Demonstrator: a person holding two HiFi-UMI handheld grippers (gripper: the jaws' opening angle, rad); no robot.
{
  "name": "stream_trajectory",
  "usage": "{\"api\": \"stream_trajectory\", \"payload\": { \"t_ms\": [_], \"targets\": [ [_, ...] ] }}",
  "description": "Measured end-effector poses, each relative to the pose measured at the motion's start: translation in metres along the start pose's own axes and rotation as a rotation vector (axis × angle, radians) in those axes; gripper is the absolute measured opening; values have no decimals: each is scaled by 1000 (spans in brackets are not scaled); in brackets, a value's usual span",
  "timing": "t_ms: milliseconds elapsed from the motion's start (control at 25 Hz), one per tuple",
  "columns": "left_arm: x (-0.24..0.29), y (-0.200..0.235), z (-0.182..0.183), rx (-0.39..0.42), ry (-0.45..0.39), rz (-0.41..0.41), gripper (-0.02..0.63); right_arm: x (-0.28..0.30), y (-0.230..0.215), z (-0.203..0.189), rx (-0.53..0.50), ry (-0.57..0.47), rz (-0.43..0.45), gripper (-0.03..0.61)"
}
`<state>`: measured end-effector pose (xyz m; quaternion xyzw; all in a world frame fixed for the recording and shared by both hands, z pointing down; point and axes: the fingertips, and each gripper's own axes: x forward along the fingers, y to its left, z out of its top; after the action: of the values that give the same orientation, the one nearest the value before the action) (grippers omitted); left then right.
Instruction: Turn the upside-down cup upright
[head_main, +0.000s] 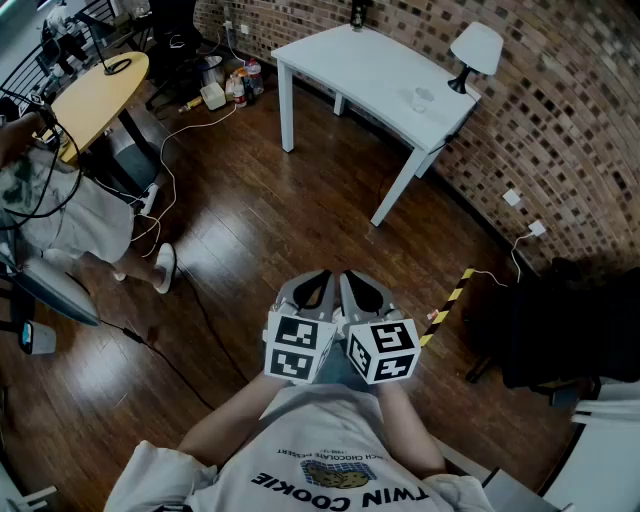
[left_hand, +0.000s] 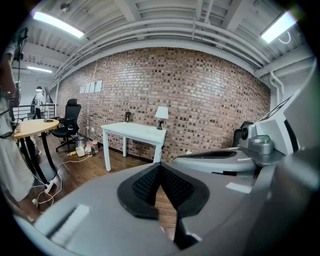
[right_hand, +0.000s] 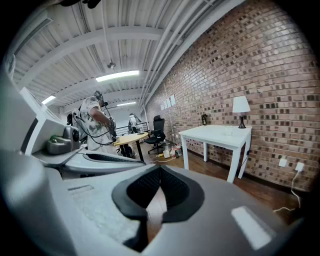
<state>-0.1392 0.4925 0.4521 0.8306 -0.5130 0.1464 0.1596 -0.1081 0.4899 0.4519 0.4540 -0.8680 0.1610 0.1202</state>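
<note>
Nothing looks begun: the left gripper (head_main: 316, 285) and right gripper (head_main: 362, 288), both closed and empty, sit side by side well apart from the white surface (head_main: 360, 60), where the small clear cup (head_main: 422, 98) stands untouched near the lamp (head_main: 475, 50).

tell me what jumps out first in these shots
The left gripper and right gripper are held side by side low in the head view, both with jaws shut on nothing. Across the wooden floor, by the brick wall, stands a white table with a white-shaded lamp at its wall-side corner and a small clear cup close by.
</note>
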Motion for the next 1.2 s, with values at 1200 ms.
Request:
{"api": "stream_trajectory", "payload": {
  "t_ms": [1200],
  "targets": [
    [307,42,143,35,49,53,3,181,-259,118,48,6,61,3]
  ]
}}
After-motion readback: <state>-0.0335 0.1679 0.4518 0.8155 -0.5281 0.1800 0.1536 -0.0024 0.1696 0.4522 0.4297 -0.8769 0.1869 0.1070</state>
